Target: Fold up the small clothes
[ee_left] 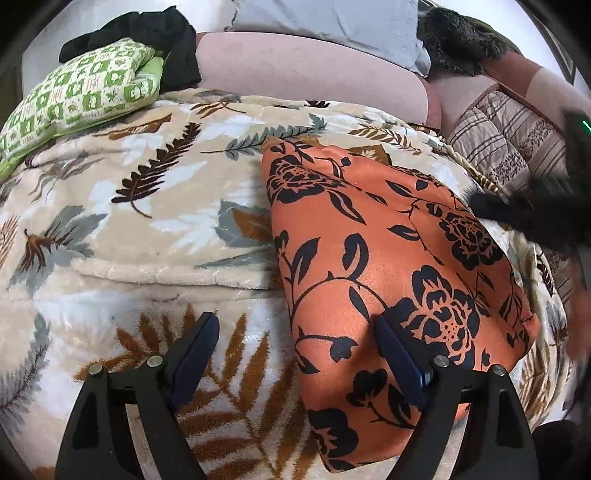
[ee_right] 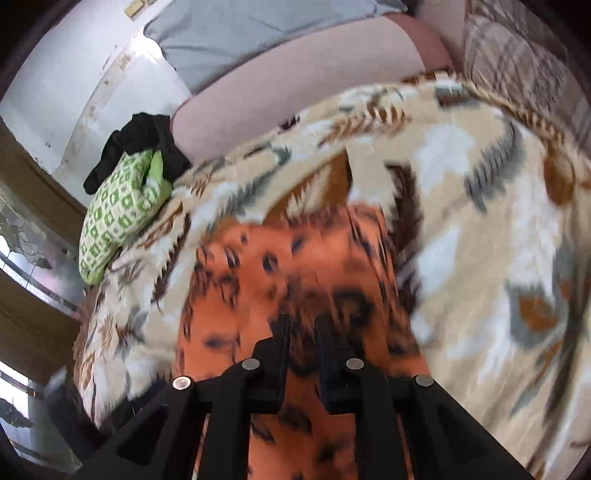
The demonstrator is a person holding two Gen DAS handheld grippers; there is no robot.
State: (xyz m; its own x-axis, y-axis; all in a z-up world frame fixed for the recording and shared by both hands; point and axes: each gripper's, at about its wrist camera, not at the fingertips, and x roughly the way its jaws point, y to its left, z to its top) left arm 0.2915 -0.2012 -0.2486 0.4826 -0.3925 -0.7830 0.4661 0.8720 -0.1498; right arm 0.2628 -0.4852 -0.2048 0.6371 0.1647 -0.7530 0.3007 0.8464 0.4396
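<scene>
The orange floral garment (ee_left: 388, 280) lies on the leaf-patterned blanket (ee_left: 147, 206) that covers the bed, already doubled into a long wedge with its narrow end toward the pillows and its broad end near the cameras. It looks partly folded, so the step in hand is probably pressing or squaring this fold before the next one.

The left gripper (ee_left: 295, 339) hangs over the garment's near left edge with its jaws wide apart and nothing between them; one blue pad (ee_left: 397, 350) sits above the orange cloth, the other above the blanket. The right gripper (ee_right: 303, 332) has its jaws nearly together, and through the motion blur I cannot tell whether any cloth is pinched between them; it hovers over the same garment.

To do the step well, the left jaws should come down straddling the folded edge and take both layers together, not just the top one, since this smooth fabric would likely slide. The right side should keep the opposite edge pinned so the fold stays aligned.

Counted: one orange garment being worked; one green-and-white checked item (ee_left: 81, 96) lying folded at the far corner; one black garment (ee_left: 147, 40) bunched behind it; one grey pillow (ee_left: 325, 26).
</scene>
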